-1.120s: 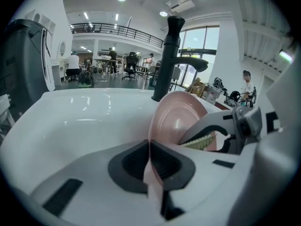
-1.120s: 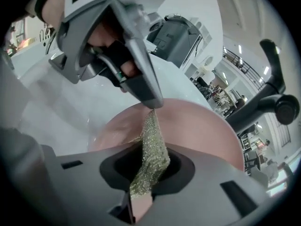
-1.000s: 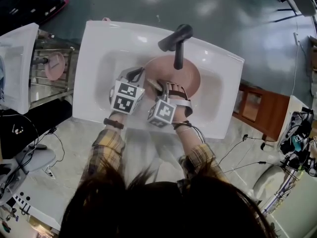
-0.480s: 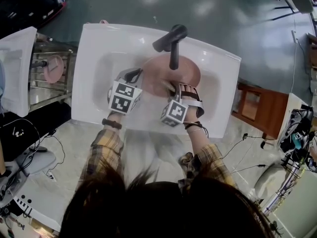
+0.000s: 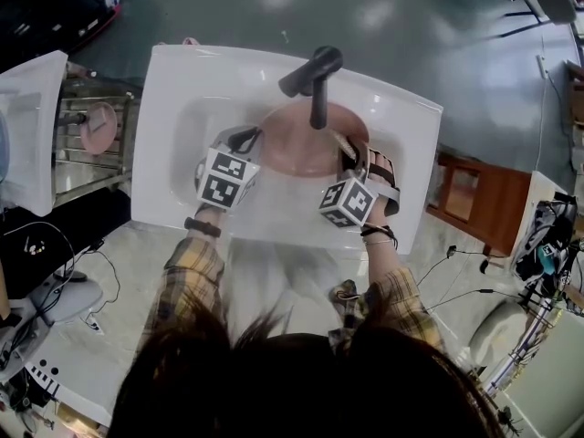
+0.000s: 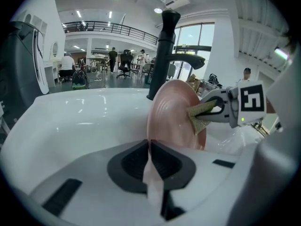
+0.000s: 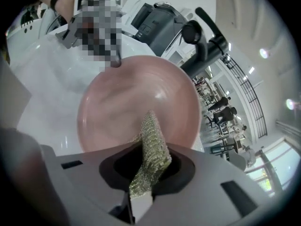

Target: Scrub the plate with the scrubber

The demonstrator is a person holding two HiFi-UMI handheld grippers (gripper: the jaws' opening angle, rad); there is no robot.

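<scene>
A white sink (image 5: 182,71) fills the middle of my head view, its basin set beneath a black faucet (image 5: 315,76) whose spout reaches out over the bowl. Under that spout stands the pink plate (image 5: 301,144), tipped up on edge inside the basin, its face turned toward my right side. The left gripper (image 6: 149,147) has its jaws pressed together on the plate's near rim, the thin pink edge pinched between the dark pads, and it holds the plate upright from the left side of the basin. The right gripper (image 7: 146,161) comes in from the opposite side, at the plate's right edge in the head view, its jaws clamped on a gold mesh scrubber (image 7: 153,135) that stands up out of the grip in a folded strip. The scrubber's free end lies against the plate's face, low and close to the rim; the left gripper view shows the same contact from the other side, with the mesh touching the right half of the plate. Plaid sleeves (image 5: 192,272) lead down from both grippers toward the bottom of the head view. At far left, well apart from the sink, a second pink plate (image 5: 99,121) sits in a metal rack (image 5: 78,167).
</scene>
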